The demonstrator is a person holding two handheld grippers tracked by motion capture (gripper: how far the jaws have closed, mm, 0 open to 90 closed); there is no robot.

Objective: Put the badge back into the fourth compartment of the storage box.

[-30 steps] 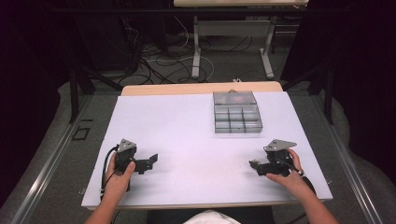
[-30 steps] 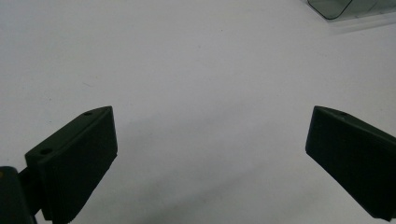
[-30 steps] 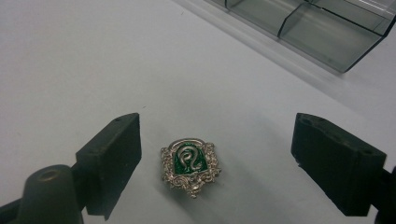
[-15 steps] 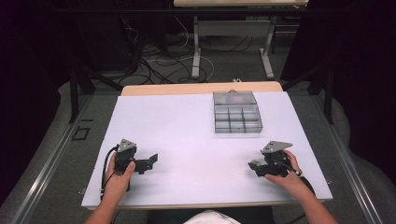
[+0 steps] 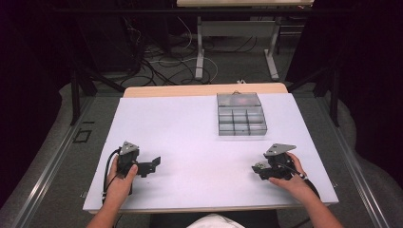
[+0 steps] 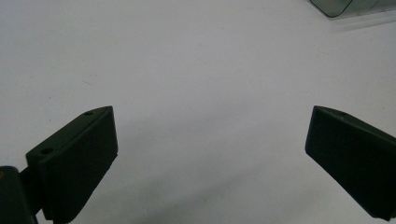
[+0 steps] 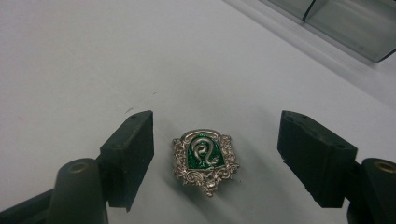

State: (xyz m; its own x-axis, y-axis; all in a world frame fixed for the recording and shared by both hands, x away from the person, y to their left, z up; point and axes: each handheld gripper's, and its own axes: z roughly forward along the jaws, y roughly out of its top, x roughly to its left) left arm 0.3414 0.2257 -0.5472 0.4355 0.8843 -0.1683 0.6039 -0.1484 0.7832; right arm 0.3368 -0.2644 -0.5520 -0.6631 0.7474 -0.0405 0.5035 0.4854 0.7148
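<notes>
Above, the high view: a white table (image 5: 199,142) with a wooden strip along its far edge carries a clear compartment box (image 5: 241,114) right of centre toward the far side; its rear section shows a faint reddish content too blurred to identify. The left gripper (image 5: 153,165) rests near the front left, held by the person's left hand (image 5: 121,178), its jaws pointing to the picture's right. The right gripper (image 5: 258,168) sits near the front right in the right hand (image 5: 290,178), jaws pointing left. A small pale glint at its tip may be the badge, though it is too small to tell here. Forearms are cut off at the bottom edge (the surroundings beyond the table are dark).

Left gripper view: two black jaws stand wide apart over bare table surface with nothing between them. A corner of the compartment box (image 6: 348,7) is cut off at the upper right.

Right gripper view: a silver crest badge (image 7: 204,160) with a green enamel centre and a silver serpent lies flat on the table between the jaws. The jaws stand partly apart and have just been closing; a visible gap remains on each side, so neither pad touches the badge. The edge of the compartment box (image 7: 345,23) runs across the upper right, out of focus and cropped.
</notes>
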